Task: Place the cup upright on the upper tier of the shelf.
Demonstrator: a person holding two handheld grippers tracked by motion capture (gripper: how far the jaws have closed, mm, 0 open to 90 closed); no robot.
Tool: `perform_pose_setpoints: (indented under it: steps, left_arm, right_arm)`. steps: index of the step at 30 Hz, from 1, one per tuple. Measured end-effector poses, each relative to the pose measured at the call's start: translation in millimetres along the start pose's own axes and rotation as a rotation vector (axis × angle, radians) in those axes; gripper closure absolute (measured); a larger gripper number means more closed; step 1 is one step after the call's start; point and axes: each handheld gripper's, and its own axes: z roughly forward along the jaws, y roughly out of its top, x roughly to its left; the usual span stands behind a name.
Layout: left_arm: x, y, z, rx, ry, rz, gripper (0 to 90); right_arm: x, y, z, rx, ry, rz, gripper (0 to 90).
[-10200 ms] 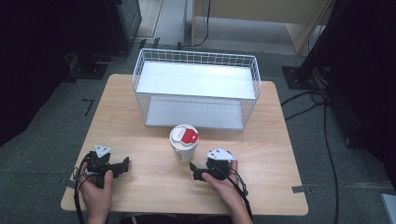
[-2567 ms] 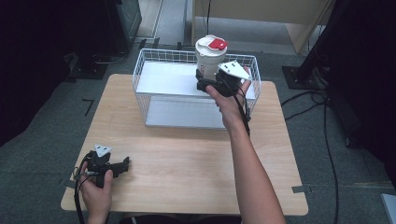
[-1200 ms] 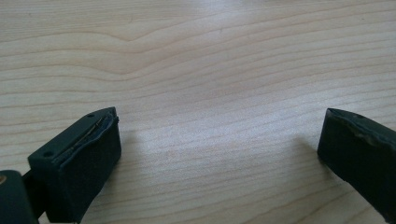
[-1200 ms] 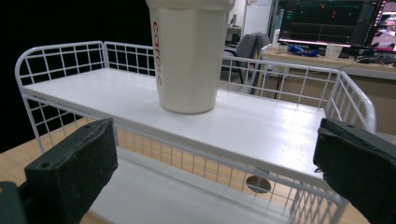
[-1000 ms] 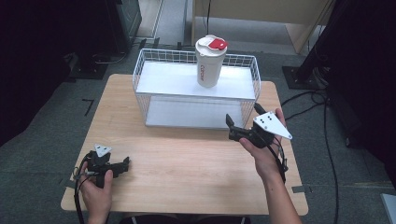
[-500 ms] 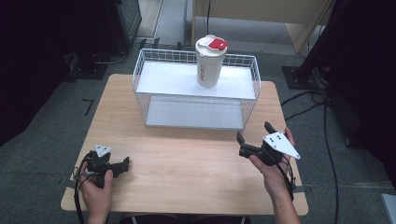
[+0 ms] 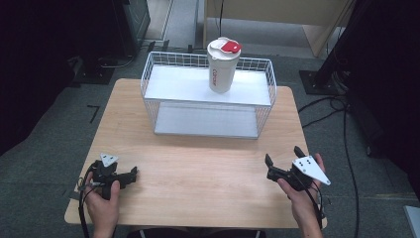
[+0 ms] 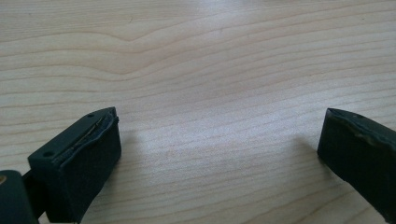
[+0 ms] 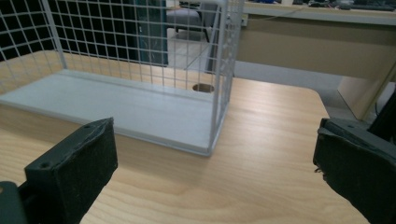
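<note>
Right hand-held gripper (image 7: 281,163) has drawn back toward the near right table (image 7: 198,168) edge, jaws spread wide, empty. Cup (image 7: 222,66) stands upright on the wire rack's (image 7: 208,101) top shelf, well ahead. Bare wood between. Left hand-held gripper (image 7: 130,174) open, empty, near left edge.

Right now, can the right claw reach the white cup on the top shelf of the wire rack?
Probably yes. The right claw is open and empty near the table's front edge. The white cup stands upright on the wire rack, and nothing lies between them.
</note>
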Motion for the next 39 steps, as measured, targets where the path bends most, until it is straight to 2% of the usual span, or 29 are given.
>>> perform_pose_setpoints:
  steps: [11, 17, 23, 27, 36, 37, 39]
  left_arm:
    - [-0.2, 0.0, 0.1, -0.002, 0.000, -0.002, 0.0]
    - [0.0, 0.0, 0.0, 0.000, 0.000, 0.000, 0.0]
    - [-0.1, -0.1, 0.1, -0.002, 0.001, -0.001, 0.0]
    - [0.0, 0.0, 0.0, 0.000, 0.000, 0.000, 0.0]
    - [0.0, 0.0, 0.0, 0.000, 0.000, 0.000, 0.0]
    - [0.0, 0.0, 0.0, 0.000, 0.000, 0.000, 0.0]
    - [0.0, 0.0, 0.0, 0.000, 0.000, 0.000, 0.0]
  right_arm:
    - [-22.0, -25.4, -16.3, 0.051, -0.056, 0.018, 0.0]
    - [-29.4, -38.4, -20.3, 0.086, -0.082, 0.005, 0.0]
    - [-37.9, -52.3, -25.1, 0.122, -0.102, 0.019, 0.0]
    - [-45.7, -63.7, -28.1, 0.161, -0.126, 0.005, 0.0]
    - [-59.6, -77.5, -36.3, 0.207, -0.160, 0.018, 0.0]
    - [-61.9, -81.1, -38.3, 0.233, -0.176, 0.012, 0.0]
    - [-64.1, -83.5, -40.1, 0.254, -0.179, 0.008, 0.0]
